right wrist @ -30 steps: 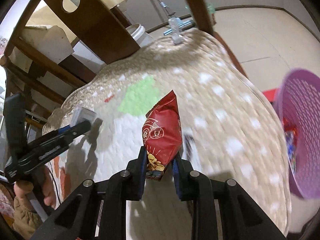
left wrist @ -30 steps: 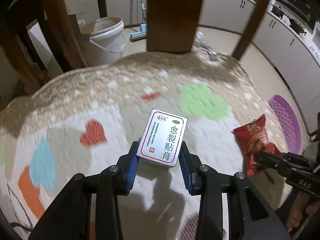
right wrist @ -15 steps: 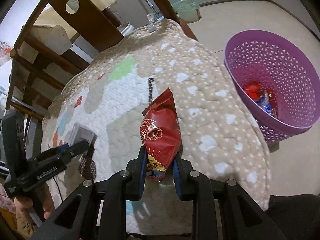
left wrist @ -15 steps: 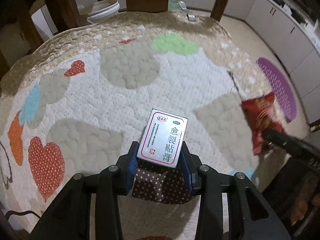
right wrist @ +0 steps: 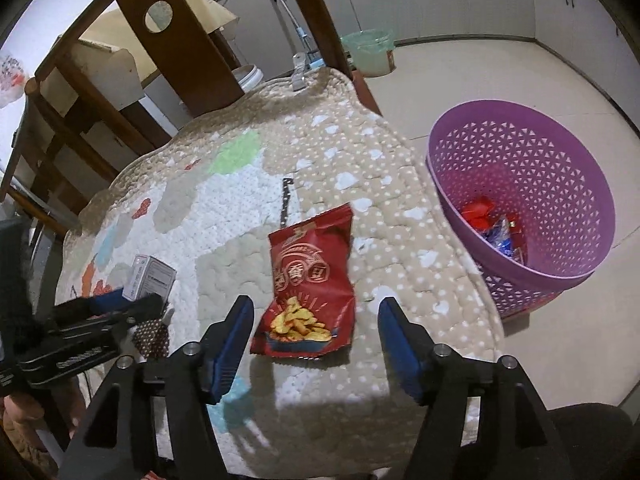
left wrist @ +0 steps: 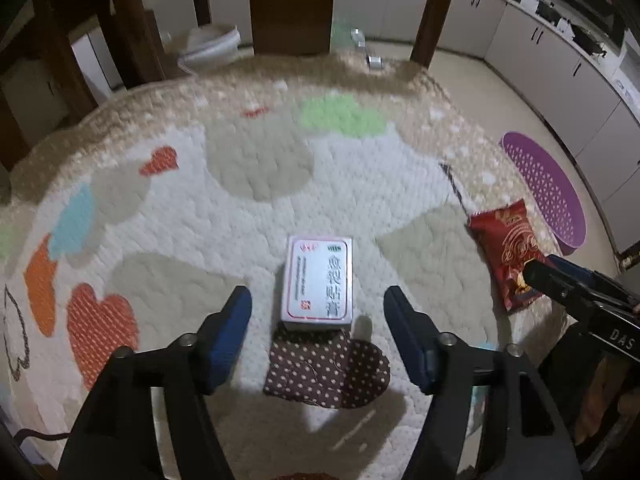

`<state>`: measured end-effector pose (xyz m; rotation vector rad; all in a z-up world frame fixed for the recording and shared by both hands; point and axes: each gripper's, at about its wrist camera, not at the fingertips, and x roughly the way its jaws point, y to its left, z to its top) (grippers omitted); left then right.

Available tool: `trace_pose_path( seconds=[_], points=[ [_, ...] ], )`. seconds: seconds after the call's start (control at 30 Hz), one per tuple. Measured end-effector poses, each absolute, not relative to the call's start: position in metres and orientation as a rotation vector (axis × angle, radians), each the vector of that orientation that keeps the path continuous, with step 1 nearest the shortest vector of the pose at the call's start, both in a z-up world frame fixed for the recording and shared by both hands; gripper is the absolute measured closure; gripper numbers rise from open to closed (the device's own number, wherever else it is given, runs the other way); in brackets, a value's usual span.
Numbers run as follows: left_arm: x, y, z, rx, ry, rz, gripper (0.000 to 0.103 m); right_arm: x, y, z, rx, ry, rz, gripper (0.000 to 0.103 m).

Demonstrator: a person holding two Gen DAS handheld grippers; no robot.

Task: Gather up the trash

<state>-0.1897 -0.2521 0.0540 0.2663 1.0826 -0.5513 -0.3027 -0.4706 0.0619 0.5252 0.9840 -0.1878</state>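
A white medicine box [left wrist: 318, 280] with red print lies on the quilted tablecloth [left wrist: 256, 208]. It sits between the fingers of my left gripper [left wrist: 317, 304], whose jaws are opening, and the blue pads stand clear of it. A red snack bag [right wrist: 312, 280] lies flat on the cloth between the fingers of my right gripper [right wrist: 316, 312], which is opening too, and neither pad touches it. The left wrist view shows the same bag [left wrist: 506, 248] at the right with the right gripper [left wrist: 560, 280] over its lower end. The box [right wrist: 150, 276] and the left gripper [right wrist: 120, 308] appear at the left of the right wrist view.
A purple mesh basket [right wrist: 520, 168] holding several wrappers stands on the floor right of the table. A thin black strip [right wrist: 285, 204] lies on the cloth beyond the bag. Wooden chairs [right wrist: 180, 52] crowd the far side, with a green bin [right wrist: 368, 52] behind them.
Both grippers went from shut to open. The box and the snack bag dropped out of the pads and now lie flat on the cloth.
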Motion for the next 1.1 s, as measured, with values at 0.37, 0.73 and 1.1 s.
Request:
trace_pose_path(
  seconds=[0.37,0.73,1.1],
  points=[
    [-0.198,-0.261,0.037,0.300,1.144,-0.575,0.033,-0.286,-0.467,0.061,0.428,0.982,-0.204,0.028],
    [-0.188,-0.255,0.039,0.256,1.142,-0.500,0.070,-0.268,-0.457,0.051,0.376,1.008,-0.212,0.056],
    [-0.222,-0.258,0.085,0.268,1.023,-0.532,0.069,-0.295,-0.454,0.065,0.463,0.950,-0.198,0.060]
  ],
)
